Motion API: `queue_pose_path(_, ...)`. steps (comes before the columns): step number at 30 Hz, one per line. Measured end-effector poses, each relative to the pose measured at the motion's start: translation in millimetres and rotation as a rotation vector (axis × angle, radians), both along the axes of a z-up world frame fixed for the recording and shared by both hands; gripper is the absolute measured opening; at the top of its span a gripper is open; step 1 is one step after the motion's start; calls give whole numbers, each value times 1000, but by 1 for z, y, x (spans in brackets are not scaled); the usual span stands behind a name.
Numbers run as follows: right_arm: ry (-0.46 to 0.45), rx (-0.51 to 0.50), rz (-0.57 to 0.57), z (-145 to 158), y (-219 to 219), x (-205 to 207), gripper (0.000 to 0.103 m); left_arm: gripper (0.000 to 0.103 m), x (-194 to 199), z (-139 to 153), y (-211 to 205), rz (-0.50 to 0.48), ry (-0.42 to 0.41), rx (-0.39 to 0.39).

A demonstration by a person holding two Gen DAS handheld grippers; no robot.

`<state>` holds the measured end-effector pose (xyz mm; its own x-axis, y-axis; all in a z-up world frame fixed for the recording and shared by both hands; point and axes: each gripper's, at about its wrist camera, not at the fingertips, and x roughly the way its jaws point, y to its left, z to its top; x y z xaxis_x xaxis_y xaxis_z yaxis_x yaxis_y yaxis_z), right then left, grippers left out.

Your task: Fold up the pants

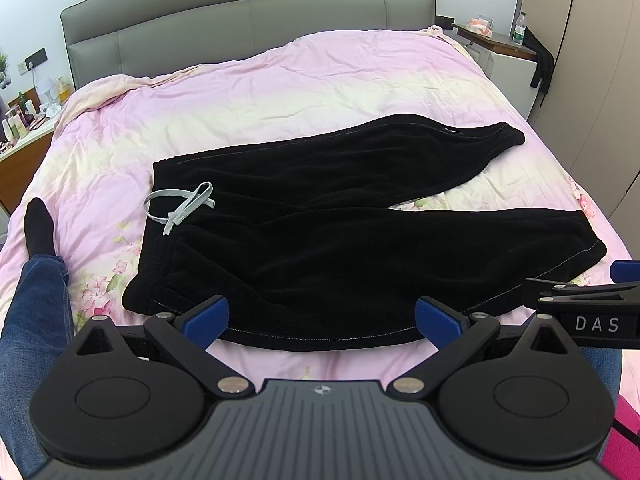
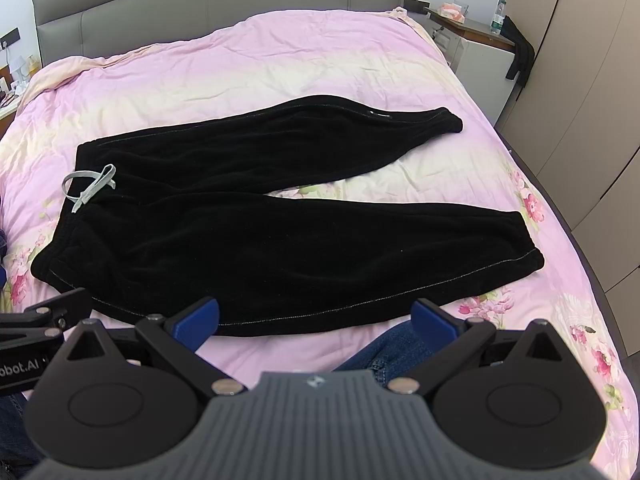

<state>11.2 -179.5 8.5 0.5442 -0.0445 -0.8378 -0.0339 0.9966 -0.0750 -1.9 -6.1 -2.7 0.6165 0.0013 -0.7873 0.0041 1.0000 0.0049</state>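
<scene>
Black velvety pants (image 1: 340, 240) (image 2: 240, 232) lie spread flat on the pink floral bed cover (image 1: 280, 92) (image 2: 280, 64), waistband to the left, both legs running right and splayed apart. A pale grey drawstring (image 1: 180, 204) (image 2: 90, 186) lies tied at the waistband. My left gripper (image 1: 322, 314) is open just above the pants' near edge, holding nothing. My right gripper (image 2: 316, 314) is open as well, hovering over the near edge of the lower leg. In the left wrist view the right gripper (image 1: 588, 300) shows at the right edge.
A grey padded headboard (image 1: 248, 16) stands at the back. Cluttered nightstands stand at left (image 1: 24, 128) and right (image 1: 496, 40). A wardrobe (image 2: 580, 100) lines the right side. A person's jeans-clad leg and black sock (image 1: 38, 224) rest on the bed at left; a knee (image 2: 396, 348) lies below the right gripper.
</scene>
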Motion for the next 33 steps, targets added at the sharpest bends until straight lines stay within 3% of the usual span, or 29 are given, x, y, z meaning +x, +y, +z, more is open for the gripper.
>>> queue_pose_path(33,5,-4,-1,-2,0,0,98,103,1,1,-4,-4,0,-3)
